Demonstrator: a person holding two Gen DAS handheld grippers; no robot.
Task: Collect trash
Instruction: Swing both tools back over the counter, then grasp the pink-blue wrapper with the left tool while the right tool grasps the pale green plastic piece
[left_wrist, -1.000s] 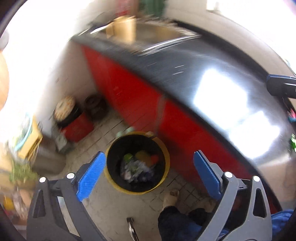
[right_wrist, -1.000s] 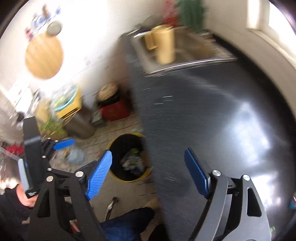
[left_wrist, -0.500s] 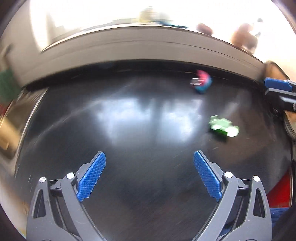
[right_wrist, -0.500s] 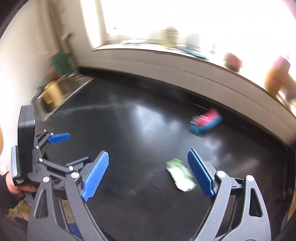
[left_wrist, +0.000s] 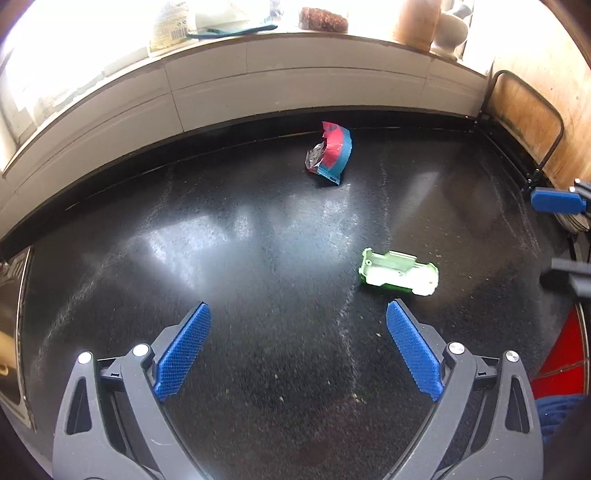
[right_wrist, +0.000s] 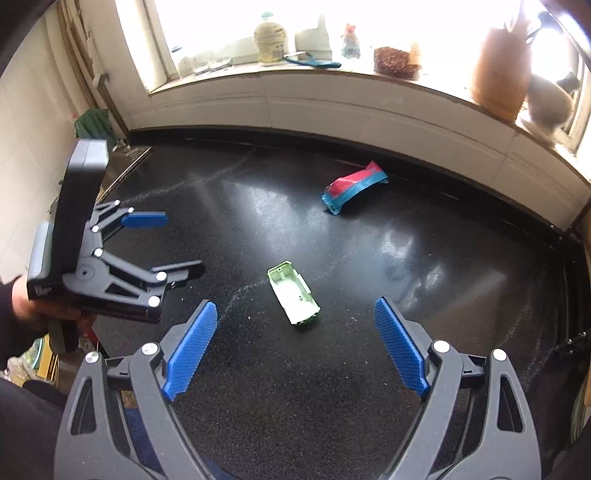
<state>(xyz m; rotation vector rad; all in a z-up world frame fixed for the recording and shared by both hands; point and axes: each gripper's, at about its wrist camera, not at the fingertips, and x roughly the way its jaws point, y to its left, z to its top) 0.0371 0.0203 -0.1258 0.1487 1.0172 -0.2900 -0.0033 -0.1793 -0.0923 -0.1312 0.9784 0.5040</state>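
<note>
Since both tongs, left (left_wrist: 295, 347) and right (right_wrist: 295, 343), gape wide and empty, bring the right ones down to straddle the green tray (right_wrist: 294, 293) at mid-frame across its narrow width on the surface (right_wrist: 424, 280).

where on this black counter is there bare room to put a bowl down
The widest bare stretch of the glossy black counter runs from the sink edge to the green plastic tray. There is also room between that tray and the crumpled red-and-blue wrapper. The windowsill is crowded.

Left gripper (left_wrist: 295, 349), right gripper (right_wrist: 295, 345): jaws spread wide, seemingly empty.
</note>
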